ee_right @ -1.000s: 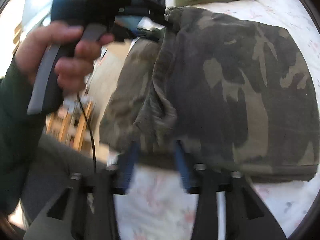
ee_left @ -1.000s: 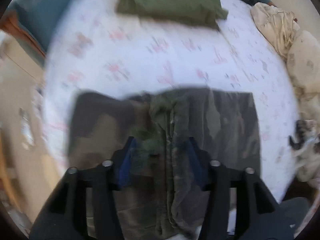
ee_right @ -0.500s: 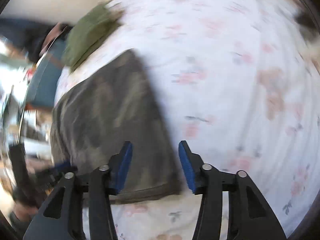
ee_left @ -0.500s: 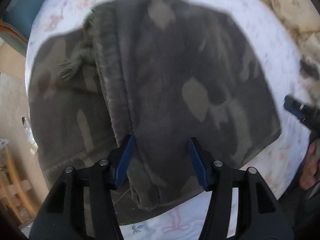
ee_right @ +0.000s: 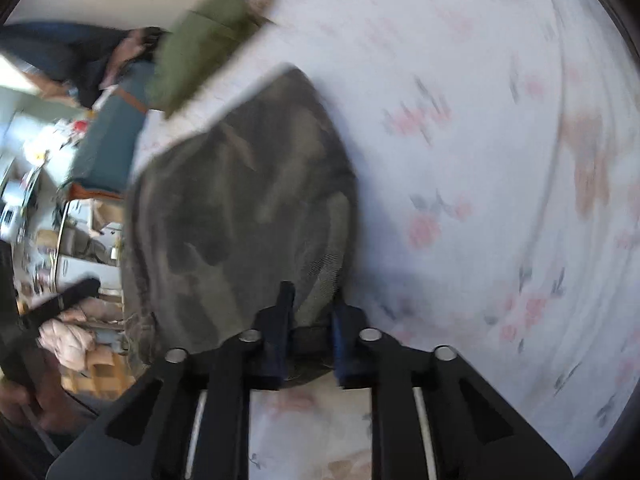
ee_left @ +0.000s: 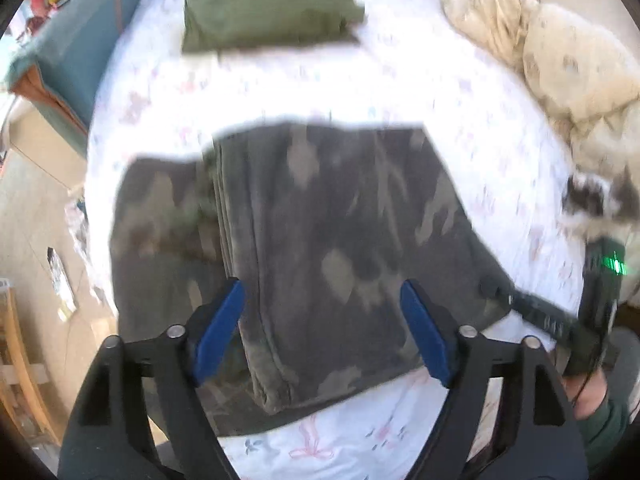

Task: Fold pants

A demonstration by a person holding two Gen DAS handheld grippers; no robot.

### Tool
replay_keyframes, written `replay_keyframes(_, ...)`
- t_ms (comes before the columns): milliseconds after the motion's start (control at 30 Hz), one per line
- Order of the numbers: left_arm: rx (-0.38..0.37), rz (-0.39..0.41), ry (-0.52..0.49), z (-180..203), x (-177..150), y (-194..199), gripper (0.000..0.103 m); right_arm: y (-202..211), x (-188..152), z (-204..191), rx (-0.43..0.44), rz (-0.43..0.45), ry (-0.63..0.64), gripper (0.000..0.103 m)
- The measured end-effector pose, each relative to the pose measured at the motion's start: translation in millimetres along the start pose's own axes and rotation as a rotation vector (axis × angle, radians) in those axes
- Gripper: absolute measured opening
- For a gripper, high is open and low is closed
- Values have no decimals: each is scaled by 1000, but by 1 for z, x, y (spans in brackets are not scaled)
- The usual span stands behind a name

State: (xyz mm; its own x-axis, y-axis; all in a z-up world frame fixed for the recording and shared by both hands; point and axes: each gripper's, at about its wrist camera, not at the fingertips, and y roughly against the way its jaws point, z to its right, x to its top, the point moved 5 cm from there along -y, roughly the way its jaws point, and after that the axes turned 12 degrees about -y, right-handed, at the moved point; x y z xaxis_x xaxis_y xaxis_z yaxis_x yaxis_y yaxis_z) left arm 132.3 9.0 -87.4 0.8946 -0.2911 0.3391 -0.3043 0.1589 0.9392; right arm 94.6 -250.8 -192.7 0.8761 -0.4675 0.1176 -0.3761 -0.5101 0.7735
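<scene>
Because the camouflage pants (ee_left: pixel 340 248) lie partly folded on the bed (ee_left: pixel 500 128), the left gripper (ee_left: pixel 324 332) is held above them, jaws opening with nothing pinched, while the right gripper (ee_right: pixel 310 320) is closing on the cloth's near corner between its pads, seemingly for the next fold.

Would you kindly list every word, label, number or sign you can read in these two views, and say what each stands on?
None can be read.
right gripper body: faint pale marks by a green light, too blurred to read.
floral sheet: printed flowers only.
camouflage pants and folded green garment: no label shows.
</scene>
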Motion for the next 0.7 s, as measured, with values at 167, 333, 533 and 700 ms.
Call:
replay_keyframes(167,-80,4,96,2,40,14,83,36,-1,-39,151,85,103,11)
replay_keyframes(333,-157,-19,85,34,80,13,83,42,-18,-95,270,83,271,11)
replay_keyframes(533,-151,-99,26,63,113,-21,81,50,-41,-130,360,44,409,11)
replay_keyframes(700,-148,-130,11,68,122,-39,61,46,-55,-145,393,13,487,11)
